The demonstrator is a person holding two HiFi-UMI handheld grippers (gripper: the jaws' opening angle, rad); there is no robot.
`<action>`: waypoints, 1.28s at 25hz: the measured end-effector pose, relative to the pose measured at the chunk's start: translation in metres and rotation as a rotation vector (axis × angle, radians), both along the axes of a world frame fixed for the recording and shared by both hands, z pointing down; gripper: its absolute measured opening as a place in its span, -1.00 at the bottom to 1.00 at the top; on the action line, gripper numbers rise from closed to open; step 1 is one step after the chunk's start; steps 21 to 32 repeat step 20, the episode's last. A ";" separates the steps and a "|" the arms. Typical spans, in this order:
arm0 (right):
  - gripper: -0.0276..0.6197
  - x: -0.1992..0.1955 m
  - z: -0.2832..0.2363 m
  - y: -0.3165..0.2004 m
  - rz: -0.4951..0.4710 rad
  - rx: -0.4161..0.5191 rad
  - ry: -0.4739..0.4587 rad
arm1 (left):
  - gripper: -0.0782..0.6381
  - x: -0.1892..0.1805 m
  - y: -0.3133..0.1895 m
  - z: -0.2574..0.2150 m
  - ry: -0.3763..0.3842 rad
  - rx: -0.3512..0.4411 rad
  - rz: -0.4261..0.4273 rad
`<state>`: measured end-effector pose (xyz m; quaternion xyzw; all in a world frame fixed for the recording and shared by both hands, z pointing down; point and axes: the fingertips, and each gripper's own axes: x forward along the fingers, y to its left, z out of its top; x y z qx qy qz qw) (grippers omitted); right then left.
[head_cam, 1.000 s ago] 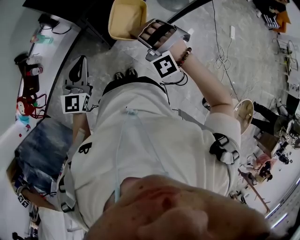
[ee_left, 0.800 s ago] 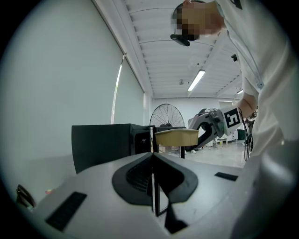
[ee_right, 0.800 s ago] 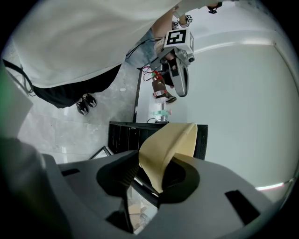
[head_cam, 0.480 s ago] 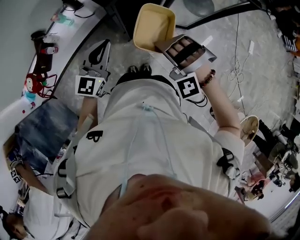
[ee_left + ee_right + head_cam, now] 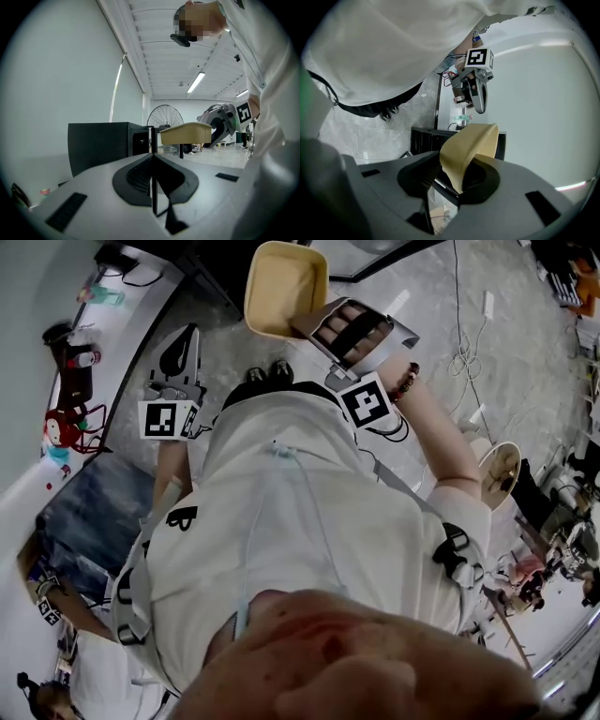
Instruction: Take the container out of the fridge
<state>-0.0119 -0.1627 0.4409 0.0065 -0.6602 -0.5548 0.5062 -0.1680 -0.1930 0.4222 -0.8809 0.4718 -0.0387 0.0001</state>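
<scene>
Container (image 5: pixel 286 285): a shallow, matte, tan tray, rectangular in outline, with rounded corners and a thickened rim. It is held in the air above the grey marbled floor (image 5: pixel 441 306), hollow side toward the head camera. One end wall lies between the fingers of the right gripper (image 5: pixel 449 180), whose dark ribbed pads pinch that wall from both faces. The rest of the tray projects beyond the fingertips. The left gripper (image 5: pixel 153 161), of smooth grey plastic, is near the tray but apart from it, fingers pressed together on nothing. Beyond stands a black box-shaped cabinet (image 5: pixel 101 145).
</scene>
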 end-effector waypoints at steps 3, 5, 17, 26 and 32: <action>-0.53 0.001 -0.001 -0.003 0.006 0.003 0.003 | -0.76 -0.002 -0.002 0.000 0.000 0.003 -0.002; -0.53 0.001 0.000 -0.003 0.010 0.002 0.005 | -0.76 -0.002 -0.002 0.000 -0.001 0.002 -0.002; -0.54 0.002 -0.002 -0.002 0.002 0.006 0.017 | -0.76 -0.002 0.002 -0.002 -0.004 0.001 0.004; -0.54 0.003 -0.002 -0.001 0.001 0.007 0.022 | -0.76 -0.004 0.003 -0.001 -0.002 -0.004 0.001; -0.54 0.003 -0.002 -0.001 0.001 0.007 0.022 | -0.76 -0.004 0.003 -0.001 -0.002 -0.004 0.001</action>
